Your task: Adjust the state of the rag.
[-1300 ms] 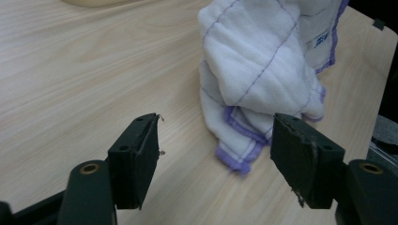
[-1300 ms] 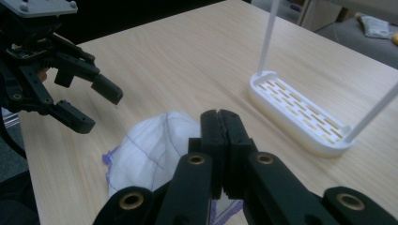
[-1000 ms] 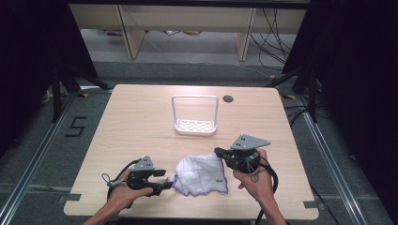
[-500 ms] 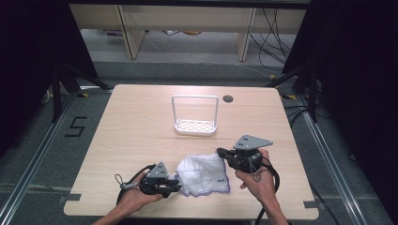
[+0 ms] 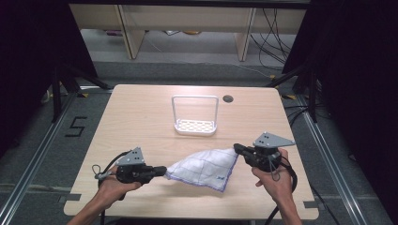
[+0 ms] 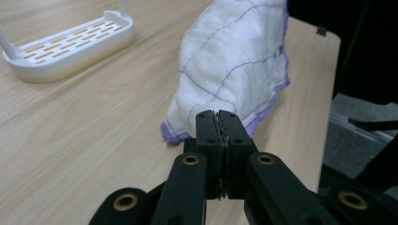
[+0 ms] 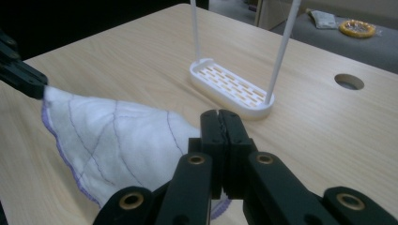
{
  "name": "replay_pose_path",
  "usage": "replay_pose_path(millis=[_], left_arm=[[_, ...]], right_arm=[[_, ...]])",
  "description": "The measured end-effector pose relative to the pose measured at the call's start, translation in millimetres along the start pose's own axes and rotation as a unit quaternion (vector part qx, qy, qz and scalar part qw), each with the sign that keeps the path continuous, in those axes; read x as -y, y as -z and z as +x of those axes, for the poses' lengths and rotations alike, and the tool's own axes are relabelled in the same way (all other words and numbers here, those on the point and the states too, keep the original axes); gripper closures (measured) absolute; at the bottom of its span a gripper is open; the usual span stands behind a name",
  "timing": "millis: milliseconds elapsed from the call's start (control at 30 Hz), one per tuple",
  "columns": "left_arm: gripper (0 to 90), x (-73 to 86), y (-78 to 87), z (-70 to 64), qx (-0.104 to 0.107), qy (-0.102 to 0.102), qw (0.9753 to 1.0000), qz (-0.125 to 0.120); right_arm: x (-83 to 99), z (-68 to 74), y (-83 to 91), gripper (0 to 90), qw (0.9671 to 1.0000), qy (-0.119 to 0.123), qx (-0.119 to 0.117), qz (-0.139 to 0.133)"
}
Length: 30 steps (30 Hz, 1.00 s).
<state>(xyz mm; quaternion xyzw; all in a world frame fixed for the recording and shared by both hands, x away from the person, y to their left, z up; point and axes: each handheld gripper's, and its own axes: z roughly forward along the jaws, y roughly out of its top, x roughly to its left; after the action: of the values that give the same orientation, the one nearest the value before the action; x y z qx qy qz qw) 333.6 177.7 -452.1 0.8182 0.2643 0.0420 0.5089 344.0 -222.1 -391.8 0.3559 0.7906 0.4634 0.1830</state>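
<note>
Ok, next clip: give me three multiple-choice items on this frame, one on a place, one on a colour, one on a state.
1. Where is the white rack relative to the cloth?
A. Farther up the table, apart from the cloth
B. Under the cloth
C. Off the table

2. What colour is the cloth's edging?
A. Red
B. Purple
C. Green

3. How is the cloth held?
A. Lying loose, untouched
B. By one tool
C. By the left tool and the right tool, each shut on a corner

Answers: 1 A, bare wood lies between rack and cloth; 2 B, a purple hem shows in the left gripper view; 3 C, the cloth spans between the two shut tools.
</note>
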Motion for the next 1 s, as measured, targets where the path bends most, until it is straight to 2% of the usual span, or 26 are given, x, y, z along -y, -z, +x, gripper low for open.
replay_pose_path(millis=[67, 133, 200, 233, 267, 300, 333, 367, 400, 467, 500, 533, 567, 600, 633, 667, 700, 733, 767, 800, 833, 867, 900, 933, 967, 1000], left_arm=[[87.4, 3.5, 0.3, -2.9, 0.004, 0.002, 1.0, 0.004], [87.5, 15.7, -2.5, -9.3, 0.023, 0.005, 0.9995, 0.02], [87.4, 37.0, -9.3, -21.3, 0.043, 0.012, 0.9978, 0.049], [87.4, 37.0, -9.3, -21.3, 0.043, 0.012, 0.9978, 0.049], [87.4, 48.8, -12.8, -26.8, 0.05, 0.007, 0.9962, 0.071], [87.4, 48.8, -12.8, -26.8, 0.05, 0.007, 0.9962, 0.071], [87.3, 57.3, -16.6, -29.9, 0.053, 0.005, 0.9941, 0.095], [87.3, 57.3, -16.6, -29.9, 0.053, 0.005, 0.9941, 0.095], [87.2, 60.4, -20.1, -32.5, 0.055, 0.009, 0.9935, 0.1], [87.1, 60.2, -21.6, -32.8, 0.057, 0.003, 0.9933, 0.101], [86.8, 60.0, -23.0, -34.7, 0.059, 0.012, 0.9932, 0.1], [86.3, 59.6, -24.6, -35.3, 0.061, 0.01, 0.9931, 0.099], [85.2, 59.1, -25.2, -35.6, 0.063, 0.009, 0.9928, 0.102], [78.7, 57.2, -25.5, -34.7, 0.075, 0.015, 0.9919, 0.102], [75.9, 57.2, -25.5, -34.7, 0.075, 0.015, 0.9919, 0.102], [71.7, 53.5, -23.6, -32.3, 0.074, 0.024, 0.9929, 0.09], [67.4, 53.5, -23.6, -32.3, 0.074, 0.024, 0.9929, 0.09], [63.5, 48.1, -20.2, -26.8, 0.059, 0.028, 0.9949, 0.077], [60.9, 48.1, -20.2, -26.8, 0.059, 0.028, 0.9949, 0.077], [58.8, 41.6, -18.0, -17.4, 0.052, 0.042, 0.9962, 0.056], [56.7, 41.6, -18.0, -17.4, 0.052, 0.042, 0.9962, 0.056], [54.8, 38.2, -17.7, -12.0, 0.045, 0.051, 0.9966, 0.047], [54.8, 34.7, -18.1, -6.0, 0.041, 0.056, 0.9967, 0.042], [52.7, 30.8, -20.9, 0.8, 0.027, 0.06, 0.9972, 0.037], [52.7, 27.9, -22.2, 5.9, 0.021, 0.057, 0.9972, 0.044], [51.5, 24.1, -27.3, 12.1, 0.004, 0.06, 0.9973, 0.043]], right_arm=[[6.3, -0.6, -0.4, 90.0, 1.0, -0.001, 0.001, 0.006], [10.9, 0.4, -2.3, 90.0, 0.9999, 0.003, -0.002, 0.011], [29.1, 7.7, -7.3, 90.0, 0.9991, 0.004, -0.01, 0.04], [29.1, 7.7, -7.3, 90.0, 0.9991, 0.004, -0.01, 0.04], [42.2, 15.1, -10.2, 90.0, 0.9979, -0.004, -0.019, 0.062], [47.9, 14.7, -12.3, 90.0, 0.9974, 0.014, -0.024, 0.067], [53.3, 16.4, -13.3, 90.0, 0.9965, 0.015, -0.026, 0.077], [53.3, 16.4, -13.3, 90.0, 0.9965, 0.015, -0.026, 0.077], [63.1, 18.5, -15.4, 90.0, 0.9951, 0.007, -0.027, 0.095], [67.4, 18.2, -16.5, 90.0, 0.9942, 0.009, -0.025, 0.104], [72.2, 18.2, -17.9, 90.0, 0.9934, 0.012, -0.026, 0.112], [76.4, 17.7, -18.5, 90.0, 0.9923, 0.011, -0.027, 0.12], [82.1, 17.1, -18.6, 90.0, 0.991, 0.01, -0.024, 0.131], [91.0, 15.7, -19.2, 89.9, 0.99, 0.001, -0.018, 0.14], [93.1, 14.8, -17.4, 89.9, 0.9876, -0.003, -0.017, 0.156], [95.9, 13.3, -15.9, 89.9, 0.9866, -0.005, -0.016, 0.162], [95.9, 13.3, -15.9, 89.9, 0.9866, -0.005, -0.016, 0.162], [102.0, 11.3, -15.4, 89.8, 0.9885, -0.007, -0.008, 0.151], [102.0, 11.3, -15.4, 89.8, 0.9885, -0.007, -0.008, 0.151], [102.5, 9.7, -12.3, 89.0, 0.986, -0.008, -0.011, 0.166], [102.5, 9.7, -12.3, 89.0, 0.986, -0.008, -0.011, 0.166], [101.1, 10.5, -10.3, 83.1, 0.9862, -0.018, 0.001, 0.165], [101.1, 10.5, -10.3, 83.1, 0.9862, -0.018, 0.001, 0.165], [95.5, 9.5, -6.6, 70.1, 0.987, -0.021, 0.026, 0.157], [95.5, 9.5, -6.6, 70.1, 0.987, -0.021, 0.026, 0.157], [92.6, 10.8, -4.2, 65.9, 0.9867, -0.039, 0.033, 0.154]])
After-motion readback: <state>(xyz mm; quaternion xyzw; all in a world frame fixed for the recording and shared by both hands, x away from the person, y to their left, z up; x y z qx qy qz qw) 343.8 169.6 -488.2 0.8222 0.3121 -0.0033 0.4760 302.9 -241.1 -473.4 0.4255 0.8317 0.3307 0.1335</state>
